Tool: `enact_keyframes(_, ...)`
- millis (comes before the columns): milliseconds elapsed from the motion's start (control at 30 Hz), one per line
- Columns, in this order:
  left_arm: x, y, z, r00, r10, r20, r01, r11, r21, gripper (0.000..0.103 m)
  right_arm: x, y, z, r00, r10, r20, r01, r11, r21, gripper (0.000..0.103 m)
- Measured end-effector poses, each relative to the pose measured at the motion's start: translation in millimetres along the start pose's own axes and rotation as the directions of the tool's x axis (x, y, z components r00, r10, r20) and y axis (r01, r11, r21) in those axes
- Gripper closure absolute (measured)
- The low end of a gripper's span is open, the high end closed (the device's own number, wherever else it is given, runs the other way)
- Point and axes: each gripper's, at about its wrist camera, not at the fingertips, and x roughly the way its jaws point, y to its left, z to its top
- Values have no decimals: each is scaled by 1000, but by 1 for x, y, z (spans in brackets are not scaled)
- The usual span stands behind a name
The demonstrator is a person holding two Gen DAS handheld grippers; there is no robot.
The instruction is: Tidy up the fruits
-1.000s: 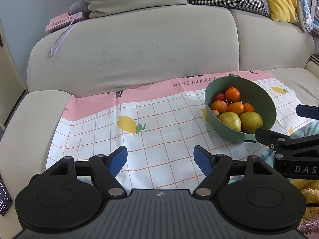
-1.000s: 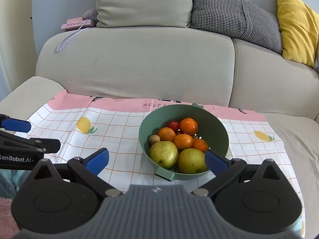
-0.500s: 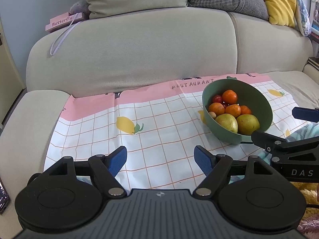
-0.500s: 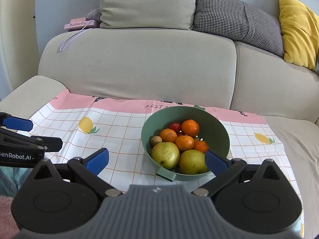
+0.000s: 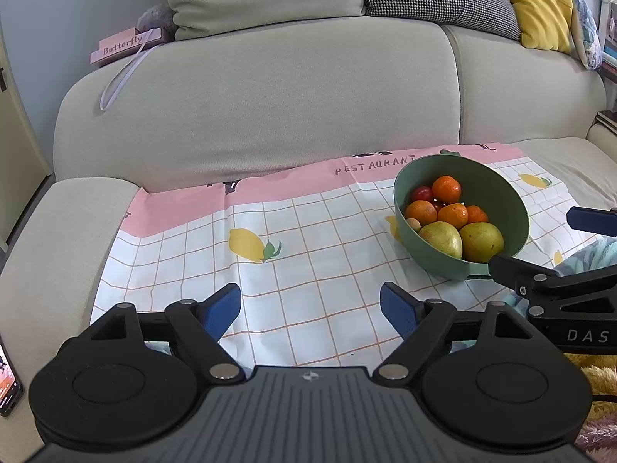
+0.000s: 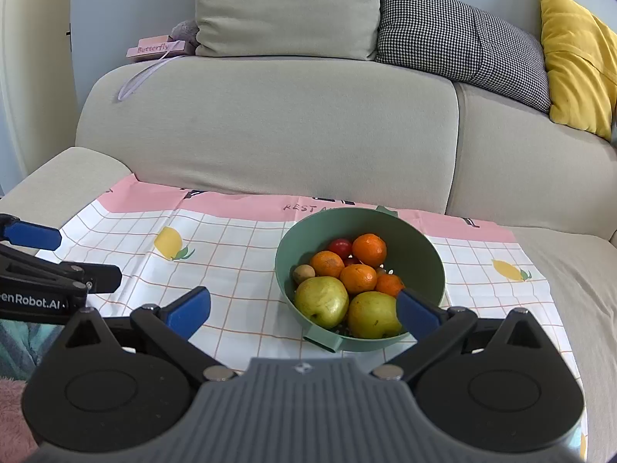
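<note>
A green bowl [image 5: 493, 189] [image 6: 420, 243] stands on a checked cloth [image 5: 308, 254] [image 6: 231, 254] on the sofa seat. It holds two yellow-green pears [image 6: 322, 301], several oranges [image 6: 369, 249], a red fruit [image 6: 340, 247] and a small brown one [image 6: 303, 273]. My left gripper [image 5: 310, 306] is open and empty above the cloth's front, left of the bowl. My right gripper [image 6: 302, 308] is open and empty, just in front of the bowl; it also shows in the left wrist view [image 5: 555, 250].
The sofa back [image 6: 270, 123] rises behind the cloth, with grey, houndstooth [image 6: 459, 38] and yellow [image 6: 578, 58] cushions on top. A pink "Butterfly" box [image 5: 123, 44] lies on the back's left end. A phone [image 5: 7, 378] lies on the left armrest.
Both grippers have drawn back a little from the bowl and risen slightly; the bowl sits lower and smaller in view. Both stay open and empty.
</note>
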Motion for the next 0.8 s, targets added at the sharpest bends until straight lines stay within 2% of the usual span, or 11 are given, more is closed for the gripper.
enact_keyframes(800, 0, 1, 0, 1000, 23, -11, -23, 1000, 2, 7, -3, 3, 1, 1000, 4, 1, -4, 1000, -7, 4)
